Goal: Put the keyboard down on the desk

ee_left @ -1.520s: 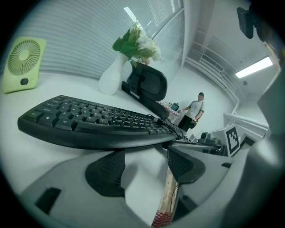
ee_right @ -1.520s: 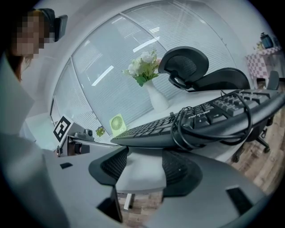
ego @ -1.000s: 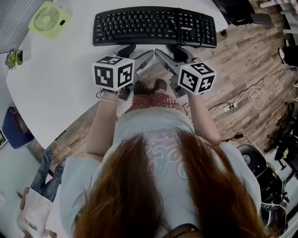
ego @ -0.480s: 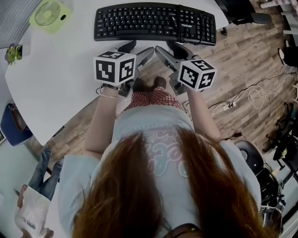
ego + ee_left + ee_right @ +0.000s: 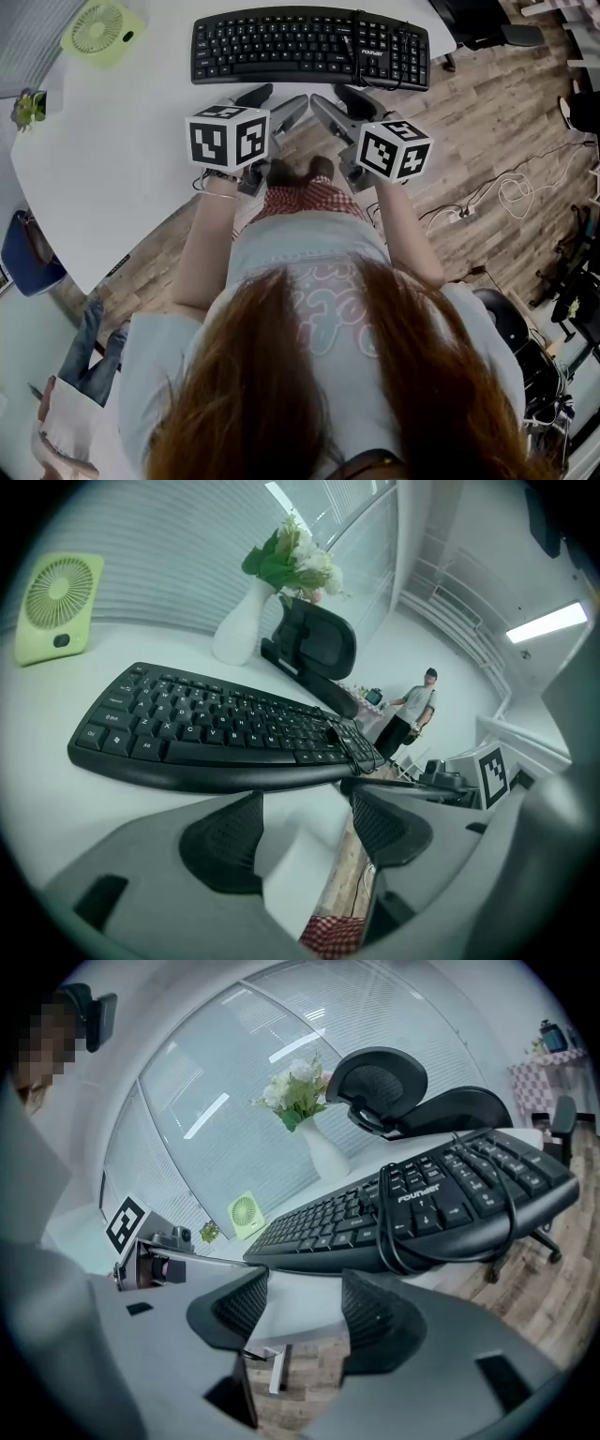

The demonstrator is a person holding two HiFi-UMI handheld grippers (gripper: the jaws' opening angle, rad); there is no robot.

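Now the black curved keyboard lies flat by the near edge of the white desk, no longer tilted up in the jaws. The left gripper and right gripper have drawn back just short of it, both spread and empty. A black cable loops around its right end. A small green fan stands well to its left.

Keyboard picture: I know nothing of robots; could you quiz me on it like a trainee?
1. True or false: the left gripper has its jaws clamped on the keyboard.
2. What is wound round the keyboard? A a cable; B a cloth; C tape.
3. Fill in: a green ___ stands on the desk, left of the keyboard.
Key: 1 false: they stand apart, empty. 2 A. 3 fan.
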